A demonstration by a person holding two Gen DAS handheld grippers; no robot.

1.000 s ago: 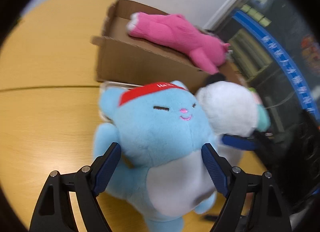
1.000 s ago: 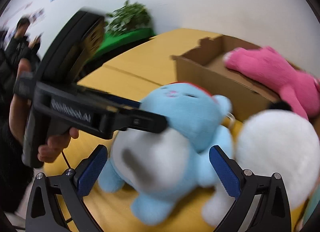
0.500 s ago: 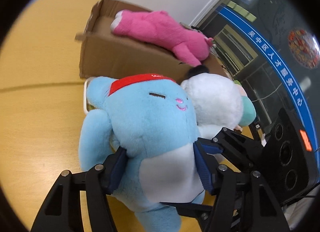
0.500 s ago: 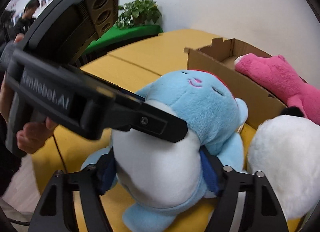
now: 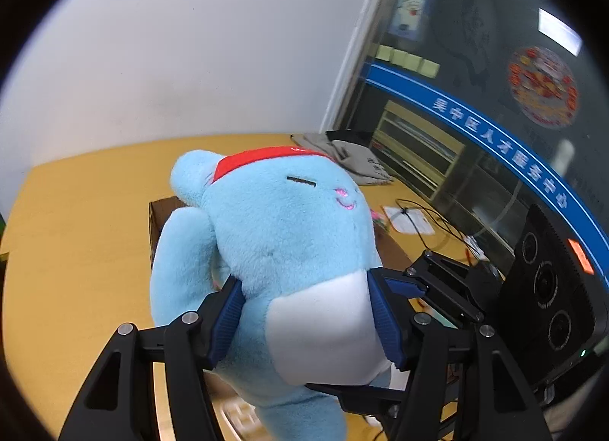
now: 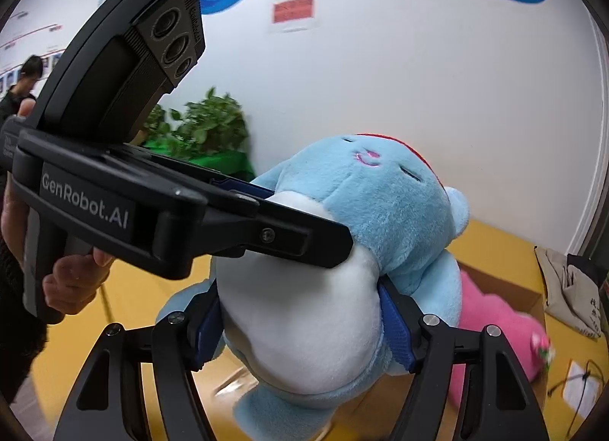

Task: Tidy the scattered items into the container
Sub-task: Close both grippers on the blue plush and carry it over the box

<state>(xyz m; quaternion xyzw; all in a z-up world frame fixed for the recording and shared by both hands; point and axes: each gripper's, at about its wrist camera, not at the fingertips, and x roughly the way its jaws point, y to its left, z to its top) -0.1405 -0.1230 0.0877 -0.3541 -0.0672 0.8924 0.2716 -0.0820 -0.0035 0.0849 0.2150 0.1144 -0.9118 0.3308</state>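
Observation:
A blue plush toy (image 5: pixel 289 220) with a white belly and a red headband is held up in the air. My left gripper (image 5: pixel 304 315) is shut on its belly from both sides. My right gripper (image 6: pixel 300 330) is shut on the same blue plush toy (image 6: pixel 380 205) from another side. The cardboard box (image 5: pixel 160 212) lies below and behind the toy, mostly hidden by it. In the right wrist view the box (image 6: pixel 506 288) holds a pink plush toy (image 6: pixel 495 319).
The yellow table (image 5: pixel 76 235) spreads under both grippers. A grey cloth bag (image 5: pixel 354 163) lies at the far edge. Papers and black cables (image 5: pixel 411 216) lie to the right. A potted plant (image 6: pixel 205 129) stands by the wall.
Both grippers have lifted the blue plush toy off the table to above the box. The white plush toy has dropped out of view.

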